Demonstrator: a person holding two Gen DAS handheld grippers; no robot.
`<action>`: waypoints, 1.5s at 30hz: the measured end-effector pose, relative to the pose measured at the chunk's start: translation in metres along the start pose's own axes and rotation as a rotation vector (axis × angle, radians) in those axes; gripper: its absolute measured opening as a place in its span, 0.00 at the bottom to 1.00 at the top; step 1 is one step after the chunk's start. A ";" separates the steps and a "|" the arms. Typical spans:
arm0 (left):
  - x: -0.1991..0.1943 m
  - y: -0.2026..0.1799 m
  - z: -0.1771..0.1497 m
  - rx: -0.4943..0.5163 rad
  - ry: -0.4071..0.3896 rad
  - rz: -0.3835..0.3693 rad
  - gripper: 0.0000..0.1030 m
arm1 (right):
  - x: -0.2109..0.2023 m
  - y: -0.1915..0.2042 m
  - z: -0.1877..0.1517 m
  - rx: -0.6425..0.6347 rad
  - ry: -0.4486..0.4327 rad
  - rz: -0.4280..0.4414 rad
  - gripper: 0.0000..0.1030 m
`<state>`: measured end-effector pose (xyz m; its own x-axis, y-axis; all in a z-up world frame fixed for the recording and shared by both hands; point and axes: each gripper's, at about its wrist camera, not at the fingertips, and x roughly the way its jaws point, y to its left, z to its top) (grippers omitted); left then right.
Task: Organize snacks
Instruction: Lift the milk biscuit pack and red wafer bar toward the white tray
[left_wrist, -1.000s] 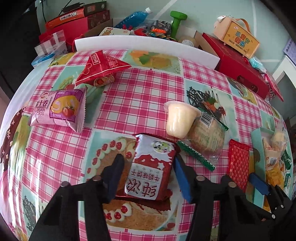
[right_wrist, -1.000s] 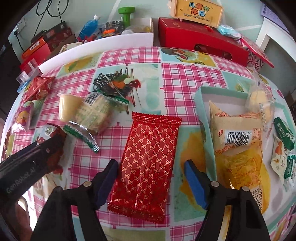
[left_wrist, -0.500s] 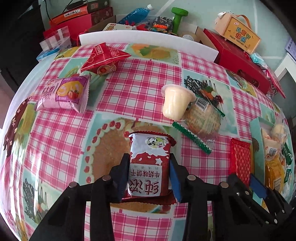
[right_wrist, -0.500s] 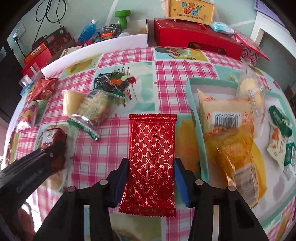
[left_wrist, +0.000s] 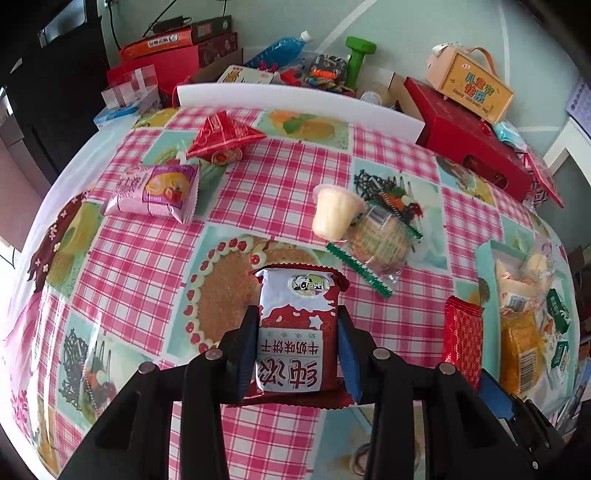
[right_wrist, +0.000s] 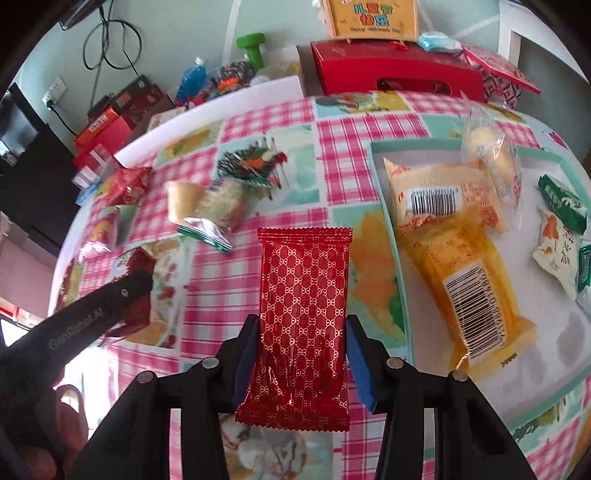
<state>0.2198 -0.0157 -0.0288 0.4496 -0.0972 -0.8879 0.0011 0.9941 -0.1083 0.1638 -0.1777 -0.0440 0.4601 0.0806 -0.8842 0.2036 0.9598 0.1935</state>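
My left gripper (left_wrist: 297, 349) is shut on a red-and-white biscuit packet (left_wrist: 297, 325) and holds it above the checked tablecloth. My right gripper (right_wrist: 301, 356) is shut on a red patterned wafer packet (right_wrist: 303, 314), lifted off the table beside the mint-green tray (right_wrist: 380, 177). The tray holds several yellow and green snack packs (right_wrist: 454, 273). The wafer packet (left_wrist: 461, 343) and tray (left_wrist: 484, 254) also show at the right of the left wrist view.
On the cloth lie a jelly cup (left_wrist: 334, 216), a green-edged cracker pack (left_wrist: 376, 243), a pink roll-cake bag (left_wrist: 155, 192) and a red triangular bag (left_wrist: 223, 138). Red gift boxes (left_wrist: 469, 144) and clutter stand beyond the white foam board (left_wrist: 295, 105).
Both grippers closed from open onto their packets and lifted them off the table; the table now looks farther away in both views.
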 end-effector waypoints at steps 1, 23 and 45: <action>-0.005 -0.001 0.001 0.001 -0.012 -0.003 0.40 | -0.003 -0.001 0.001 0.003 -0.006 0.009 0.47; -0.054 -0.072 0.008 0.083 -0.121 -0.098 0.40 | -0.079 -0.070 0.020 0.127 -0.186 -0.032 0.47; -0.069 -0.167 -0.017 0.291 -0.142 -0.263 0.40 | -0.109 -0.190 0.016 0.357 -0.213 -0.239 0.47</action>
<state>0.1736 -0.1759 0.0429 0.5192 -0.3619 -0.7742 0.3752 0.9105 -0.1740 0.0889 -0.3730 0.0223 0.5233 -0.2236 -0.8223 0.5920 0.7895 0.1620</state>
